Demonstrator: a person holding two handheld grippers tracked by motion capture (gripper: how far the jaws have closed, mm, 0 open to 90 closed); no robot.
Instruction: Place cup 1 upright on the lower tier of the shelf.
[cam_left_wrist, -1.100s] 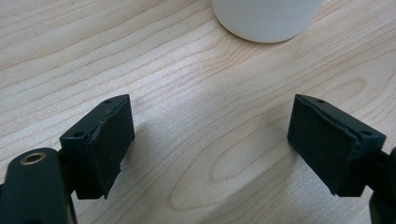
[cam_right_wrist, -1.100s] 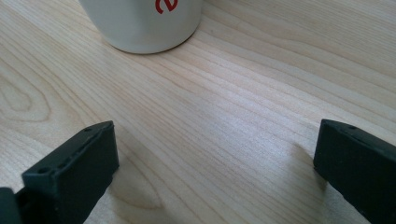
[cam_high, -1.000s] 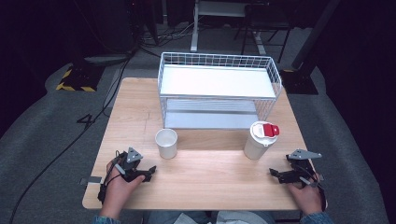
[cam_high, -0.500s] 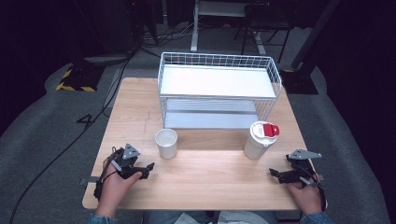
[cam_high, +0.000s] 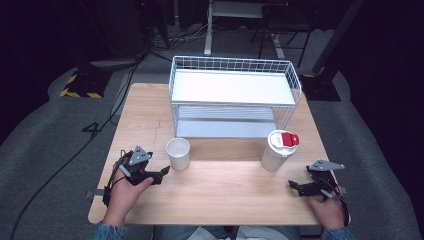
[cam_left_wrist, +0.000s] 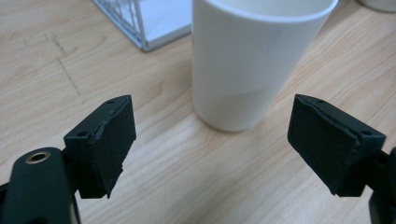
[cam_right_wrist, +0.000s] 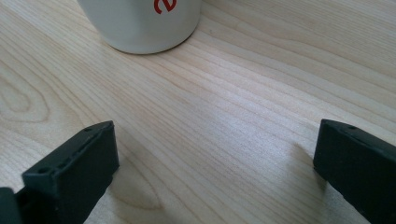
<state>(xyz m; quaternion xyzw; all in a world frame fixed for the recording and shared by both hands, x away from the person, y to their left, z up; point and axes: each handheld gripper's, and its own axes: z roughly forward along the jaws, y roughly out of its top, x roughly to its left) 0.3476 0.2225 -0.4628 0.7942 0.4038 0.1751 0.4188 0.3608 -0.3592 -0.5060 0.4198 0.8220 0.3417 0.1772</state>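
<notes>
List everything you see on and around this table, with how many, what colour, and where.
Open paper cup: one, white, table's left front, just ahead of the left gripper.
Lidded cup: one, white with a red tab on the lid, table's right front.
Wire rack: one, white, two tiers, back middle of the table.
Table: one, light wood.
Left gripper: one, black, jaws open, nothing between them, jaws have just been opening.
Right gripper: one, black, jaws open, low at the front right.
</notes>
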